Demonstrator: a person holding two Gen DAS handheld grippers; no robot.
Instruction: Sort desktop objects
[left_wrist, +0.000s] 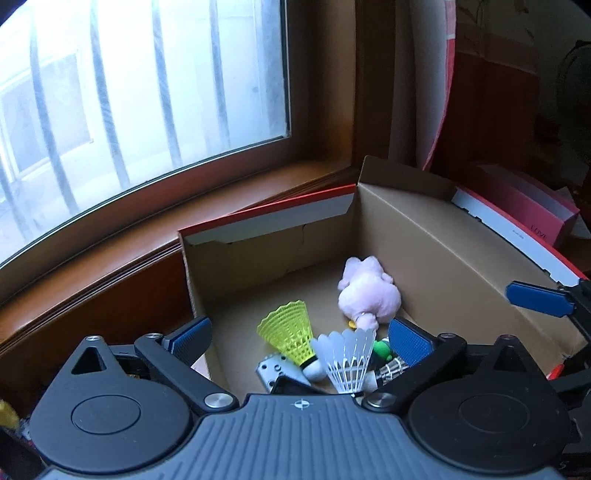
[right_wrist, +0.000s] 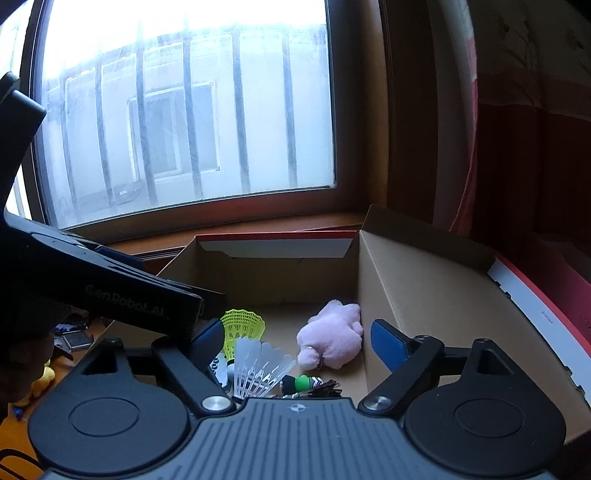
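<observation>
Lying in the box (left_wrist: 424, 236): shuttlecocks (left_wrist: 291, 332), plush (left_wrist: 369, 291); yellow toy (right_wrist: 42, 380) outside at 9 o'clock; both grippers (left_wrist: 299, 336) (right_wrist: 295, 339) gape empty.

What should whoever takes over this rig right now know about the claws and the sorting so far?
Left claw: open, empty, above the cardboard box.
Right claw: open, empty, also over the box.
In the box: pink plush toy, yellow shuttlecock, white shuttlecock, plus small items near the front wall.
Left: a yellow item and small clutter still sit outside the box, left of it.
</observation>
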